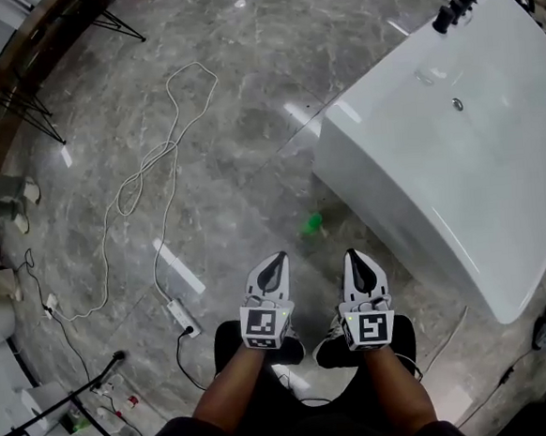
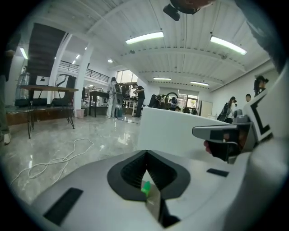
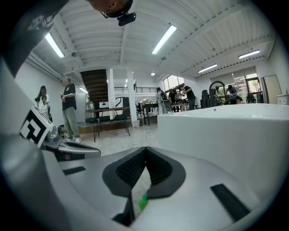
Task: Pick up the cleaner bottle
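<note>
The cleaner bottle (image 1: 311, 224) is a small bright-green thing on the grey marble floor (image 1: 237, 121), and it looks to stand on the floor with nothing touching it, though it is too small and blurred to tell whether it is upright or tipped over. It lies just beside the lower left side of the white bathtub (image 1: 410, 164), a little apart from the tub's wall. In both gripper views the bottle (image 2: 145, 187) shows only as a green speck low in the picture, its shape and cap unreadable.
</note>
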Demonstrator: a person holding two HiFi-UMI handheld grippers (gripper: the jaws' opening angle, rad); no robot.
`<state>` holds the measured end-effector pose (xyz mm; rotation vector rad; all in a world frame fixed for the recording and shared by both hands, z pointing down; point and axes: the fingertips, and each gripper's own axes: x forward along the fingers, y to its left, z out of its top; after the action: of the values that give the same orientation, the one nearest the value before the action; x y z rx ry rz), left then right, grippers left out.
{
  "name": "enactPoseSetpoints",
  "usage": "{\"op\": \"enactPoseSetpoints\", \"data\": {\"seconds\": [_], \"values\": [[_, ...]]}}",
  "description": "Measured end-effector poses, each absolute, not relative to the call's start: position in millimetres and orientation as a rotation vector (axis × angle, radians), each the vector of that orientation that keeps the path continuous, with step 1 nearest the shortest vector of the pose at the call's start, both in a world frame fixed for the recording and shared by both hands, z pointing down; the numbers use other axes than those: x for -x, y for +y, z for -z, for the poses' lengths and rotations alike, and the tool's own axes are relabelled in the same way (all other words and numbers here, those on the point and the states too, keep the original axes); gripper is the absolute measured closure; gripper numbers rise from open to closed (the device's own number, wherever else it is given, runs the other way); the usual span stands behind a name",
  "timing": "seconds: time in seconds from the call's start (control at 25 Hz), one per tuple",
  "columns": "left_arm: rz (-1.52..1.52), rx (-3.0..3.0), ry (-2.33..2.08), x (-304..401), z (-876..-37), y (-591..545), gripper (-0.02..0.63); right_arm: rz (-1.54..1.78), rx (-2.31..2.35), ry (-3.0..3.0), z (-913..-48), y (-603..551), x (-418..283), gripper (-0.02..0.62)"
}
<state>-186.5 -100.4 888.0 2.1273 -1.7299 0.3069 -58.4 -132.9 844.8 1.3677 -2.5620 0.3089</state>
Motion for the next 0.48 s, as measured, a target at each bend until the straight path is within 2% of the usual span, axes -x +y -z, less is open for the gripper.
{"op": "enactPoseSetpoints", "data": {"seconds": [0.2,0.48], "values": [[-0.197,-2.131,-1.694,184.7,-942.0,-119.3,0.6,-0.27,-1.373,-2.587,-902.1,-150.2,62.0,0.578],[-0.282,-2.231,-1.758,173.1,-1018.9,-127.2,0.6,-0.259,-1.469,-2.617,-974.7,-175.3,51.9,0.578]]}}
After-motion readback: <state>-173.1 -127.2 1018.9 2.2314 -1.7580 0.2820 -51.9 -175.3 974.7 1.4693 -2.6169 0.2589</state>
